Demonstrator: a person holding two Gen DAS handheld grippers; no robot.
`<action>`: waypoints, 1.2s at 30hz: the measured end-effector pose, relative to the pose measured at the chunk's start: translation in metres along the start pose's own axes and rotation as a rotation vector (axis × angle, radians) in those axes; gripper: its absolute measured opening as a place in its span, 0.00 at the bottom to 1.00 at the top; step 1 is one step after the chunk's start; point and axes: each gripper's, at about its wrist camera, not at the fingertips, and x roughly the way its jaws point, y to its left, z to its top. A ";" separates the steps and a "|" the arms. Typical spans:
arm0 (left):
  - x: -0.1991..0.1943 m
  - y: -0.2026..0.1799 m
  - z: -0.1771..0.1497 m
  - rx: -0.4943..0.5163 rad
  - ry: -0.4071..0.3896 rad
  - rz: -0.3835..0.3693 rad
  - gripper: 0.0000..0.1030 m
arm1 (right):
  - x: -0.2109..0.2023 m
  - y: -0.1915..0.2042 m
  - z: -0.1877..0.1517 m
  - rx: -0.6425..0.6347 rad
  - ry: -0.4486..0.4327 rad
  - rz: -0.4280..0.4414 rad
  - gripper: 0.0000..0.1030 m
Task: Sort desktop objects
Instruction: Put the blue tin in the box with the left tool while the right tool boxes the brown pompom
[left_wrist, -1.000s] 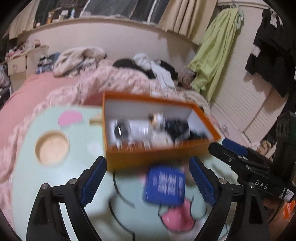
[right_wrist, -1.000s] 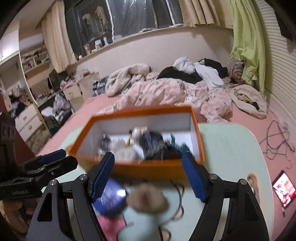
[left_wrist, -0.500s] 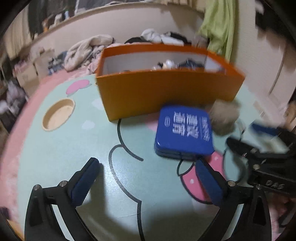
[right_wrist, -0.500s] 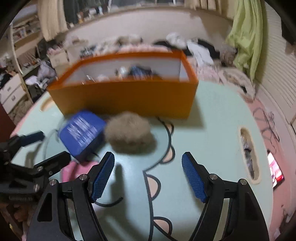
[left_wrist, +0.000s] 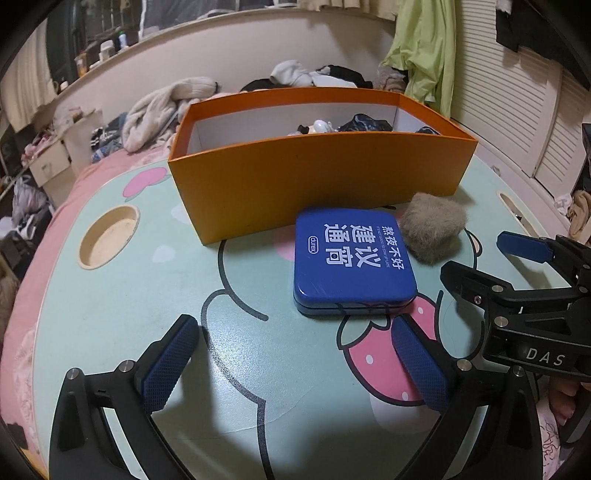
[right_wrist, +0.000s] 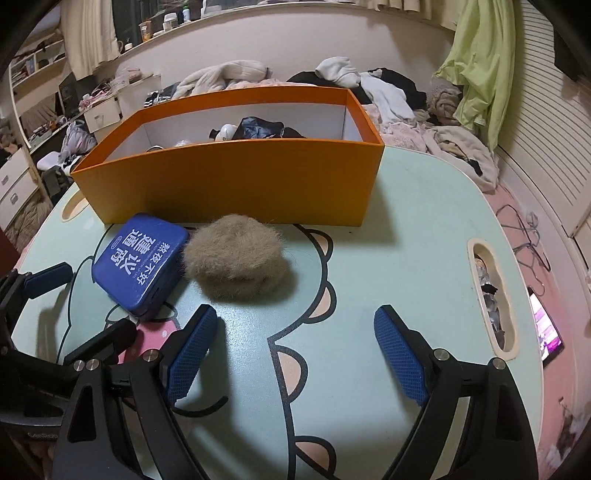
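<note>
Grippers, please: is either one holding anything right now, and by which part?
Nothing is held. Left gripper and right gripper are open over the table; the tin and fur ball lie free.

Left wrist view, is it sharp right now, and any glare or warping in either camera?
Left wrist view: sharp, the blue tin lettering readable, faint sheen on its lid; fisheye bows the orange box front. Right wrist view: also sharp, fur ball casts a soft shadow; corners vignetted.

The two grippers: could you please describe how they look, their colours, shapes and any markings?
The left gripper and the right gripper look alike: black angular frames with silver screws, each fork ending in two flat finger pads of blue, cross-hatched rubber. In the left wrist view the right gripper's side bears white letters "DAS". No cables or sleeves are visible.
</note>
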 end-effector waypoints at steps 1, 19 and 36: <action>0.000 0.000 0.000 0.000 0.000 0.000 1.00 | 0.000 0.000 0.000 0.000 0.000 0.000 0.84; 0.000 0.001 0.000 -0.001 0.000 -0.001 1.00 | -0.013 -0.002 0.007 0.051 -0.061 0.090 0.85; 0.000 0.002 0.003 -0.017 -0.001 -0.032 1.00 | -0.021 -0.004 0.026 0.104 -0.156 0.257 0.40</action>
